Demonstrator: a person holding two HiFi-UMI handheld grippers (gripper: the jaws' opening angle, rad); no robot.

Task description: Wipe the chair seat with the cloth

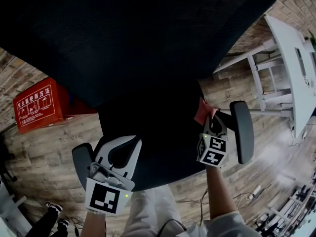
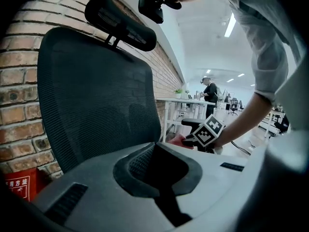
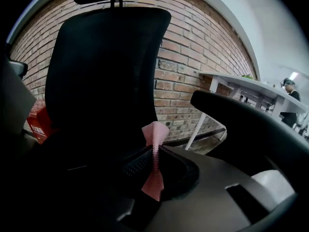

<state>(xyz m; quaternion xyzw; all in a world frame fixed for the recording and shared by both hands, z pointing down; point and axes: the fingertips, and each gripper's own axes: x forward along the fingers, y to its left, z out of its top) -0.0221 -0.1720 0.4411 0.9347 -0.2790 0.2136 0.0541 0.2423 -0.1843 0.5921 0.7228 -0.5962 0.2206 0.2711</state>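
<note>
A black office chair fills the head view, its mesh back [image 1: 128, 38] at the top and its dark seat [image 1: 158, 132] below. My right gripper [image 1: 210, 123] is at the seat's right side, beside the right armrest [image 1: 242, 131], and is shut on a pink cloth [image 1: 203, 111]. In the right gripper view the cloth [image 3: 155, 135] is pinched between the jaws [image 3: 154, 178], and it fans out above and below them. My left gripper [image 1: 129, 152] hovers over the seat's front left, shut with nothing in it [image 2: 161, 180]. From there the cloth [image 2: 177, 140] shows as a red patch.
The left armrest [image 1: 81, 161] lies just beside my left gripper. A red box [image 1: 39, 105] stands on the wood floor by the brick wall. A white table [image 1: 291, 58] is at the right. Cables [image 1: 247, 194] lie on the floor, and another person's shoes [image 1: 54, 209] show at lower left.
</note>
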